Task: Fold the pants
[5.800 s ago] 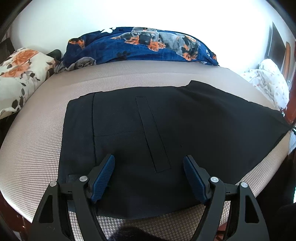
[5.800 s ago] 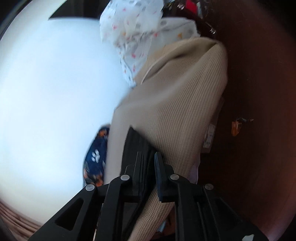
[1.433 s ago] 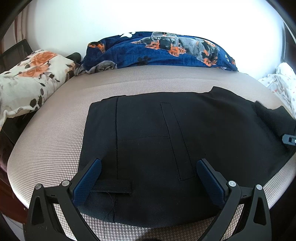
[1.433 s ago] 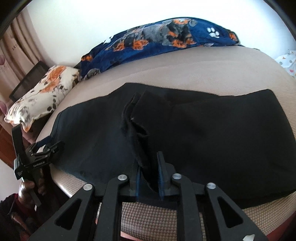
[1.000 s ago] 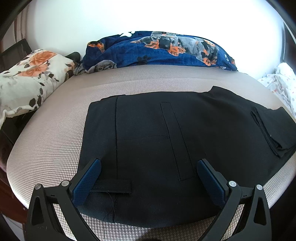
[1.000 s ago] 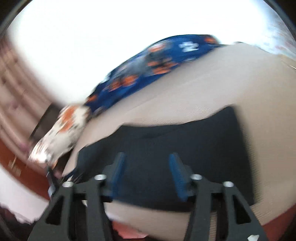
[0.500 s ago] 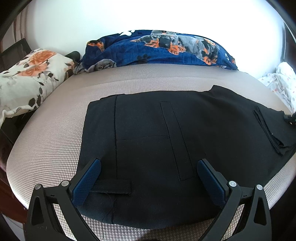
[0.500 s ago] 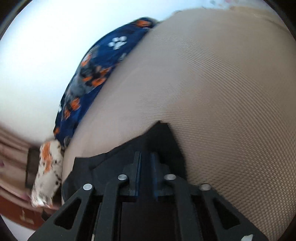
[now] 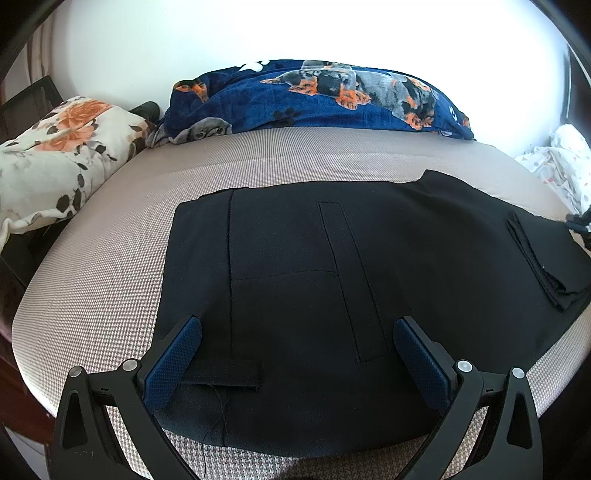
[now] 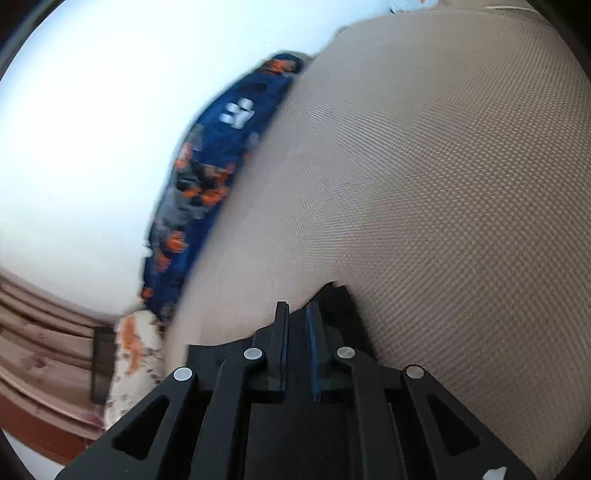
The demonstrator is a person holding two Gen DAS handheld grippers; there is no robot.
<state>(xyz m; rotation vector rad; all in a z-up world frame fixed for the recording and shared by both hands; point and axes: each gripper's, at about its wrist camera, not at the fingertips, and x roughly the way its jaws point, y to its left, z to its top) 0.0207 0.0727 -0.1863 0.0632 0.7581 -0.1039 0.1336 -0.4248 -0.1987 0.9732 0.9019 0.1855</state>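
Spreading wide, the left tongs (image 9: 295,354) hover low over the near edge of the black pants (image 9: 332,277), their blue pads (image 9: 173,362) set apart on either side of the cloth and holding nothing. Just beside the left pad lies a belt loop (image 9: 225,374) with a loose thread trailing from it. The pants lie flat across the bed (image 9: 110,258), a long stitched pocket strip (image 9: 351,280) running away from the camera through the middle of the fabric. At the right end of the garment, a folded-over leg end (image 9: 543,258) rests in layers on top of the cloth.

Seen from the right wrist, the right tongs (image 10: 297,325) are drawn narrow, with black pants fabric (image 10: 340,306) lying between and around the fingers; the view is blurred, yet the cloth appears pinched there. Beyond them stretches the tan woven cover of the bed (image 10: 443,184).

Farther back, a floral pillow (image 9: 55,147) sits at the left edge of the bed, and a blue dog-print blanket (image 9: 314,99) lies bunched along the far side against a bright white wall (image 9: 258,33). A white spotted cloth (image 9: 565,162) shows at the far right.
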